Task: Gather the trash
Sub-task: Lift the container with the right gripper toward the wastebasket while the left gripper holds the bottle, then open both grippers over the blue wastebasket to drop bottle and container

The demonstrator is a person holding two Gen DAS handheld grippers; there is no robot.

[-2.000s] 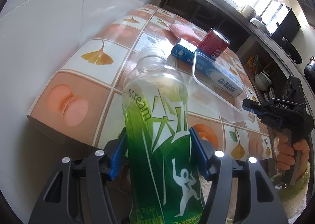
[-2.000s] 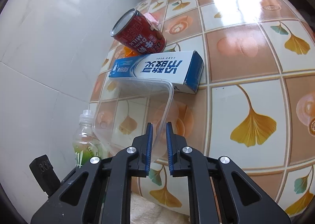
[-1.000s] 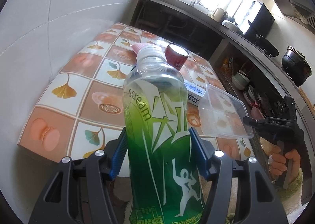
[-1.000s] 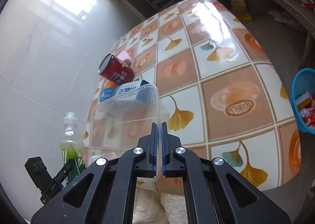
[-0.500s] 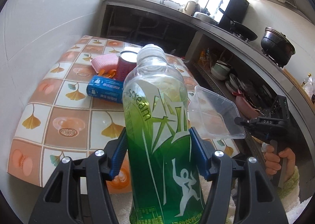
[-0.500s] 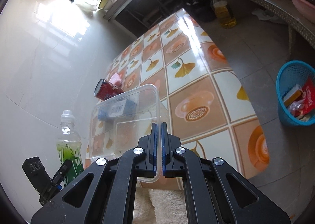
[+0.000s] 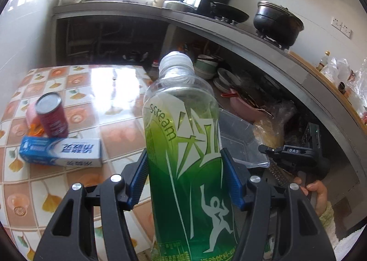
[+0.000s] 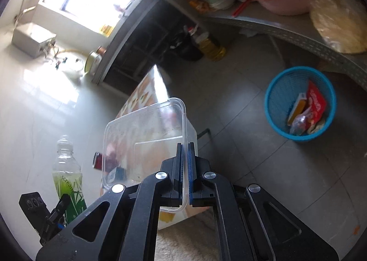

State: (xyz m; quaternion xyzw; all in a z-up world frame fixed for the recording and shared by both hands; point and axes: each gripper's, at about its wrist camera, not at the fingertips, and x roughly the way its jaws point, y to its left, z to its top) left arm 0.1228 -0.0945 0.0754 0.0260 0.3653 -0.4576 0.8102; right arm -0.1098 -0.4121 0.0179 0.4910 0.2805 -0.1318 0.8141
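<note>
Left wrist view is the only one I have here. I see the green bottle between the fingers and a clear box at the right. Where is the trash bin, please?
Observer: The blue basket stands on the floor under a shelf, seen only in the right wrist view, beyond the clear container.
Operator: Is it empty?
Observer: No. A red packet and other wrappers lie inside.
Operator: How does the right gripper hold the box?
Observer: The right gripper is shut on the container's rim, one pad on each side of the wall.
Operator: And my bottle?
Observer: From there, the green bottle stands upright in the left gripper.
</note>
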